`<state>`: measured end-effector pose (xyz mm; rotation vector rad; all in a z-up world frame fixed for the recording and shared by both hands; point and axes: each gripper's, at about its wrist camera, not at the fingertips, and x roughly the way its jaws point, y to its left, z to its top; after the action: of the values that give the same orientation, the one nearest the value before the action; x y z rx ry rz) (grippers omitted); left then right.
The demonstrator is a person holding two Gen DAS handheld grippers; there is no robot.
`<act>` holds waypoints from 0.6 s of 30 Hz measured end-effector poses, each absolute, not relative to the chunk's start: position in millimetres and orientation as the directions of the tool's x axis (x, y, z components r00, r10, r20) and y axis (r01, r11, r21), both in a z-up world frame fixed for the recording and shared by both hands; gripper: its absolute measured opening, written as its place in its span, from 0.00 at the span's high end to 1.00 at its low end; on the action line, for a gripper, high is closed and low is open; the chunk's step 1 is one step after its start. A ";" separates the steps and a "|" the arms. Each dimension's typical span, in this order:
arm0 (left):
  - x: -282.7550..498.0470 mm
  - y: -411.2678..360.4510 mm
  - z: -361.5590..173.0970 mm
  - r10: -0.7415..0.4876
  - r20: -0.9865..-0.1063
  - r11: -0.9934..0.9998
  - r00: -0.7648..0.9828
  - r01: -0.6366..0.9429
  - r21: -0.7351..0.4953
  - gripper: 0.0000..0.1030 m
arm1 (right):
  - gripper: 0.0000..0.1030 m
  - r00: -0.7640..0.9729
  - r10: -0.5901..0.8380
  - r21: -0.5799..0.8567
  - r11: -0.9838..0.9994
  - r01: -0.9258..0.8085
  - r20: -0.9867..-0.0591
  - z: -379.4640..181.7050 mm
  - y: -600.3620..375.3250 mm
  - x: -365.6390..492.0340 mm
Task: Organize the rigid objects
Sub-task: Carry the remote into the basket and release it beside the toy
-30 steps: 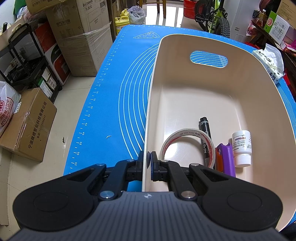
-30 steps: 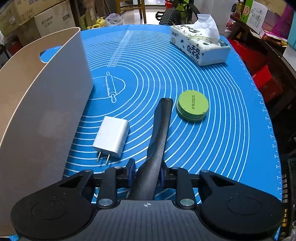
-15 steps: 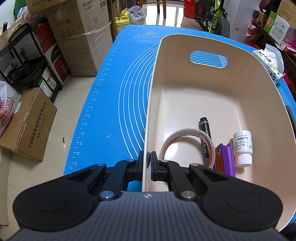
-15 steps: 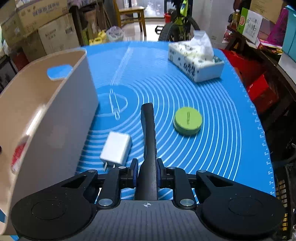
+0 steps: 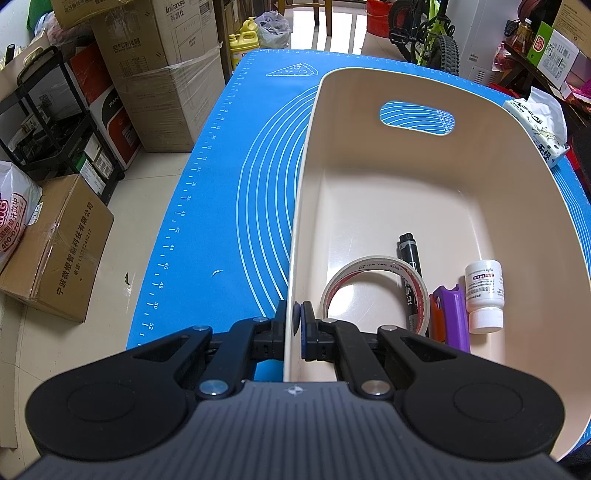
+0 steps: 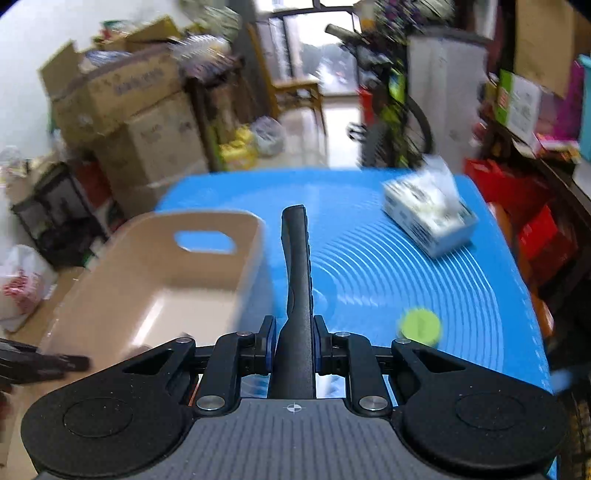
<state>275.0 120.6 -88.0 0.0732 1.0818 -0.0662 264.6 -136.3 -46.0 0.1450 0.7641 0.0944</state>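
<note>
My left gripper (image 5: 293,325) is shut on the near left wall of the beige bin (image 5: 369,199). Inside the bin lie a tape roll (image 5: 373,280), a black marker (image 5: 409,266), a purple and orange tool (image 5: 450,317) and a white bottle (image 5: 484,295). My right gripper (image 6: 293,343) is shut on a long black remote-like object (image 6: 297,280) and holds it high above the blue mat (image 6: 424,280), beside the bin (image 6: 155,295). A green round tin (image 6: 419,326) lies on the mat to the right. The right wrist view is blurred.
A tissue pack (image 6: 430,218) sits at the mat's far right, also in the left wrist view (image 5: 539,122). Cardboard boxes (image 5: 147,74) and a black rack (image 5: 48,122) stand on the floor left of the table. A bicycle (image 5: 428,33) stands behind.
My right gripper has risen with the black object and swung left toward the bin; the white charger has dropped out of view. The left gripper has not moved.
</note>
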 end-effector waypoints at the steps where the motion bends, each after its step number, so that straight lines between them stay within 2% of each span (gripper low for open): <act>1: 275.1 120.6 -88.0 -0.018 -0.883 0.996 0.468 0.091 0.028 0.93 | 0.72 0.731 0.146 0.161 0.986 -0.050 -0.667 -39.5 -129.5 263.9; 5: 274.9 120.7 -88.1 -0.018 -0.883 0.995 0.468 0.091 0.028 0.93 | 0.72 0.766 0.200 0.162 0.979 -0.127 -0.611 -15.0 -102.9 266.1; 9: 274.9 120.6 -88.1 -0.018 -0.883 0.995 0.468 0.091 0.028 0.93 | 0.72 0.756 0.257 0.175 0.966 -0.190 -0.602 -6.9 -76.2 274.6; 18: 275.0 120.5 -88.1 -0.018 -0.883 0.995 0.468 0.091 0.028 0.93 | 0.72 0.655 0.322 0.212 0.946 -0.244 -0.684 -44.3 -26.0 290.3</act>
<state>275.0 120.5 -88.1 0.0745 1.0815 -0.0674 290.3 -26.0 -44.3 0.1041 0.7949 0.3218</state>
